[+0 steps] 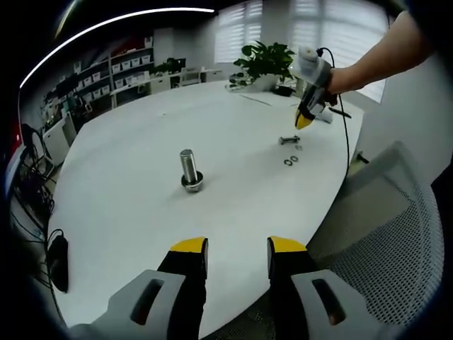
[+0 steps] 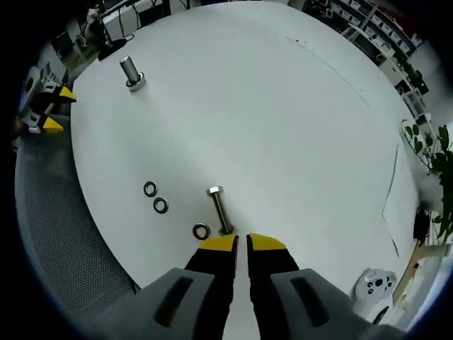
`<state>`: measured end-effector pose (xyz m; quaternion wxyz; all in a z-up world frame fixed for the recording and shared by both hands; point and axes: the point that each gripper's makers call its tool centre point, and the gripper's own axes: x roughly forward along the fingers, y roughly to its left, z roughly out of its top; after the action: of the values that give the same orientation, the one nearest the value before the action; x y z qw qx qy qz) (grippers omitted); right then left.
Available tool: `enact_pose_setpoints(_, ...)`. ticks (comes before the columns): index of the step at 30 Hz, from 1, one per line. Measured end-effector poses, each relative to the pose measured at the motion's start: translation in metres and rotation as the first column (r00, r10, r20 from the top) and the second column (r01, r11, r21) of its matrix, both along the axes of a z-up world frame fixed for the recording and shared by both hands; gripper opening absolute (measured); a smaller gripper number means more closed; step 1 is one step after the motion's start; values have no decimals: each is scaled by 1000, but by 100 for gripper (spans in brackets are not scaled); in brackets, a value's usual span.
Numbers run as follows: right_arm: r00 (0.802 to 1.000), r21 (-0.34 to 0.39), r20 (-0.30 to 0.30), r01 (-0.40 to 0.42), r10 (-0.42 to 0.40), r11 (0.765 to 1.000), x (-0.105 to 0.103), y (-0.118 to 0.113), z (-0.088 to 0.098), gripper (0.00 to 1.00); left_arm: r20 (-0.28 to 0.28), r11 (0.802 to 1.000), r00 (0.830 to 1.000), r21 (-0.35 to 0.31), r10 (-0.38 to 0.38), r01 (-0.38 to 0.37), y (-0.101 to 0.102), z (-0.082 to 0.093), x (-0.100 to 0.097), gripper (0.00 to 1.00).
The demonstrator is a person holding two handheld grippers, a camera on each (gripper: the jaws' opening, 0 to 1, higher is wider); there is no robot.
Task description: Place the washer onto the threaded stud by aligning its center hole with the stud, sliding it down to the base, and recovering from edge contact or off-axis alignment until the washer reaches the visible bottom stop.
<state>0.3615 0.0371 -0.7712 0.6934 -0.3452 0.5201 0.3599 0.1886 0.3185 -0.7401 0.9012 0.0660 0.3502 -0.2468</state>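
Left gripper [image 1: 237, 246]: rises from the bottom centre of the left gripper view, yellow-tipped jaws apart with a clear gap and nothing between them; it hangs over the near edge of the table. It also appears at the far left edge of the right gripper view.
Right gripper [image 2: 240, 243]: rises from the bottom centre of the right gripper view, jaws drawn nearly together with only a narrow slit between the yellow tips and nothing held; seen from the left gripper view at upper right, it is held by a person's hand [image 1: 338, 79], tips pointing down at the table.
Threaded stud [image 1: 190, 170]: stands upright on its wide base, centre-left in the left gripper view and at upper left in the right gripper view, well apart from the washers.
Washers: three lie flat on the table in the lower left of the right gripper view, two [image 2: 150, 189] [image 2: 161, 205] close together and a third [image 2: 201, 231] just beside the loose bolt.
Loose bolt [image 2: 219, 209]: lies on its side just above the right gripper's tips, hex head pointing away.
Table [image 2: 269, 106]: white, rounded.
Mesh chair [image 1: 386, 241]: lower right of the left gripper view, beside the table's edge.
Plant [image 1: 265, 60]: top centre of the left gripper view, at the table's far end.
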Motion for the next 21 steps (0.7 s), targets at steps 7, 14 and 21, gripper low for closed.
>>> enact_pose_setpoints(7,999,-14,-16,-30,29,999,-8,-3,-10,12,-4,1000,1000,0,4,-4,1,0,0,31)
enact_pose_setpoints(14,999,-10,-34,-37,36,999,-11,0,-20,12,-11,1000,1000,8,5,-5,2,-2,-1,31)
enact_pose_setpoints(21,998,-11,-30,-51,50,999,-11,-1,-23,12,-18,1000,1000,10,6,-5,2,-4,-1,31)
